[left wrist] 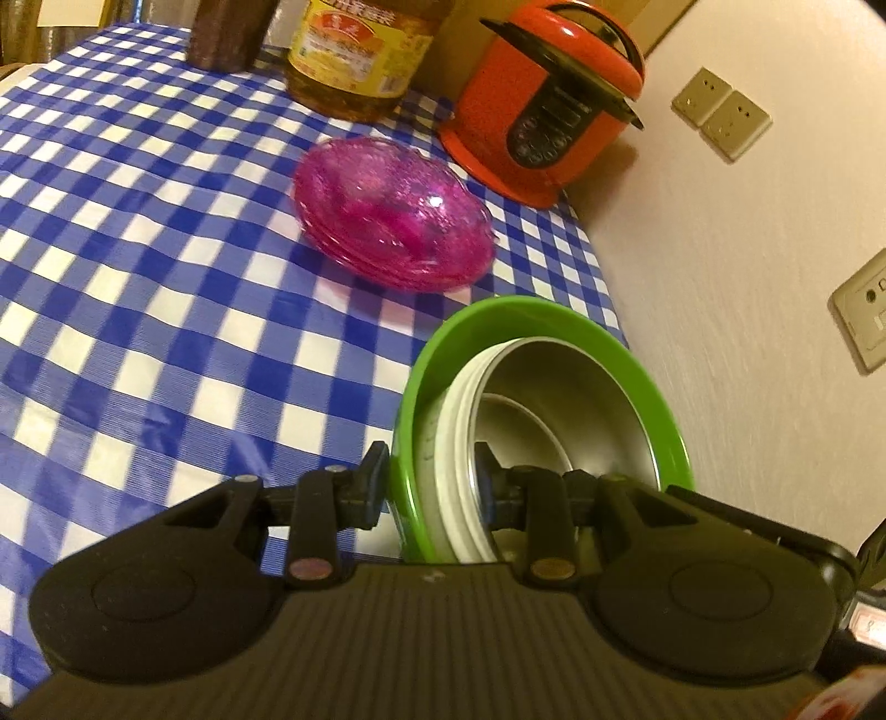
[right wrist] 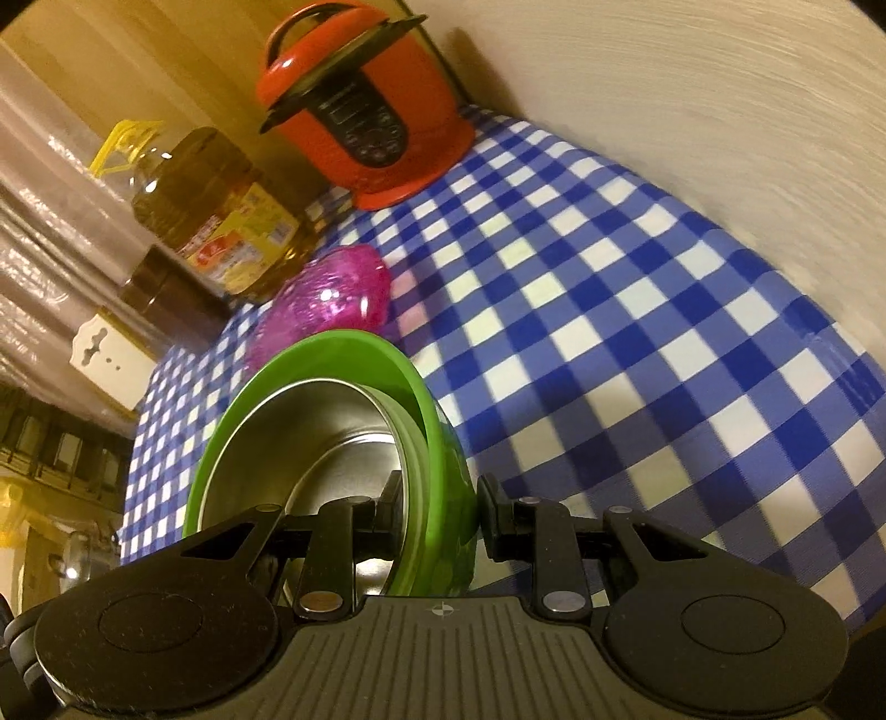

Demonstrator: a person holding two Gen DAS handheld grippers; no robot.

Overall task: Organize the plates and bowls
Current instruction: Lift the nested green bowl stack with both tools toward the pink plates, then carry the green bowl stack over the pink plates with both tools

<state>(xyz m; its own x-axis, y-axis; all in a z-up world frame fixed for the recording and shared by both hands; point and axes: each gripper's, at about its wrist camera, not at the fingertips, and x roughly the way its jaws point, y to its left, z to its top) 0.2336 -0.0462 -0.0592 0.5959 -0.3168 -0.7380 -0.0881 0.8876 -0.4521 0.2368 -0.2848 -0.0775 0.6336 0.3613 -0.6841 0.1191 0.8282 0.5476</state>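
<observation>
A green bowl (left wrist: 659, 387) holds a nested white-rimmed steel bowl (left wrist: 559, 387) and is tilted above the checked tablecloth. My left gripper (left wrist: 432, 487) is shut on the near rims of the stack, one finger outside the green wall and one inside the steel bowl. My right gripper (right wrist: 440, 512) is shut on the opposite side of the same green bowl (right wrist: 310, 354) and steel bowl (right wrist: 310, 432). A stack of pink glittery plates (left wrist: 393, 213) lies on the cloth beyond, also in the right wrist view (right wrist: 326, 299).
A red rice cooker (left wrist: 545, 105) stands at the table's far corner by the wall. A large oil bottle (left wrist: 360, 55) and a dark jar (left wrist: 227, 33) stand at the back. The blue-white checked table (left wrist: 138, 249) ends at the wall with sockets (left wrist: 720, 113).
</observation>
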